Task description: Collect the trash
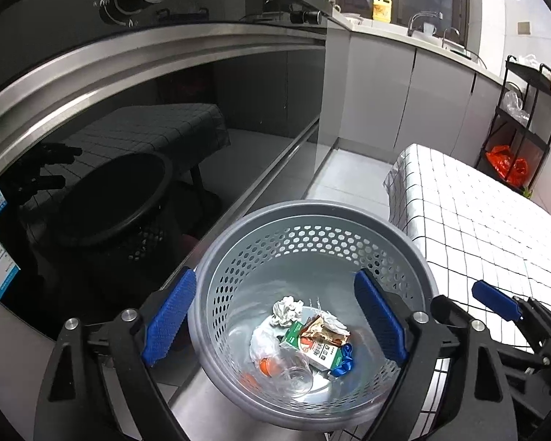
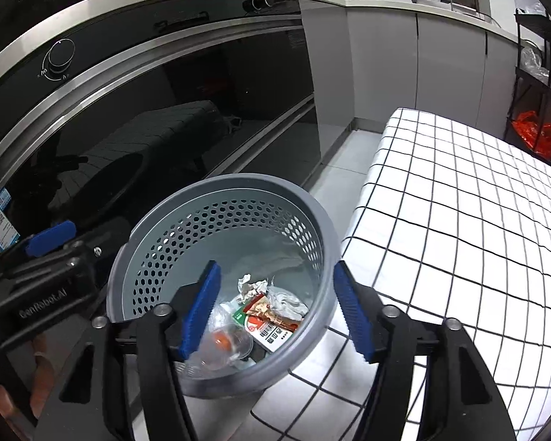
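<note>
The right gripper [image 2: 273,312] hangs over a grey bin [image 2: 312,198] with lots of little holes, and its two blue fingers [image 2: 202,312] stand apart with nothing between them. Down below the fingers lie a crumpled paper [image 2: 251,286], a red and green packet [image 2: 266,318] and a clear plastic cup [image 2: 226,345]. To its left is the left gripper [image 2: 51,242]. To its right is a white checked cloth [image 2: 459,220]. Past the bin is a black oven door [image 2: 165,117].

bin mouth [image 1: 312,209] open, oven [image 1: 128,128] beside
</note>
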Demonstrator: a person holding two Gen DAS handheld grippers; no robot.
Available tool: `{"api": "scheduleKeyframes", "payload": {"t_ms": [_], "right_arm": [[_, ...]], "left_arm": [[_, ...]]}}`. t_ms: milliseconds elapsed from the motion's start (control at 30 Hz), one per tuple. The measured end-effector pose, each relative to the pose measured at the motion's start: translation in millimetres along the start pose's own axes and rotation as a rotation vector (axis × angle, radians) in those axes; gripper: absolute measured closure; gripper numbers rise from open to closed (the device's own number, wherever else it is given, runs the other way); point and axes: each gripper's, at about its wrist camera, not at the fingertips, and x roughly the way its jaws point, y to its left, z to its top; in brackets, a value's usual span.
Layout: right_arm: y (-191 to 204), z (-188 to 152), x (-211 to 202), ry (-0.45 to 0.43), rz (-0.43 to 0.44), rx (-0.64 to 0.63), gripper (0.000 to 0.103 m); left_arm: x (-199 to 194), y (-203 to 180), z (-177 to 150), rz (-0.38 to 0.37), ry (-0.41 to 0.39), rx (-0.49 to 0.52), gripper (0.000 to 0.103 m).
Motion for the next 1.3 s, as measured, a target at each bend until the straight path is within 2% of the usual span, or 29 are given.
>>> {"api": "scheduleKeyframes", "payload": {"t_ms": [67, 367, 1300], "right_arm": [[1, -2, -5, -0.005, -0.009, -0.001, 0.041], [2, -11, -24, -0.03, -0.063, 0.014, 0.037], [13, -10, -51, -0.054, -0.137, 0.028, 0.034]], "left_arm": [[-6, -2, 0, -0.002, -0.015, 0.002, 0.01], [-21, -6, 0, -0.009, -0.045, 0.01, 0.007], [-30, -3, -1, 0.028, -0.081, 0.002, 0.006]]}}
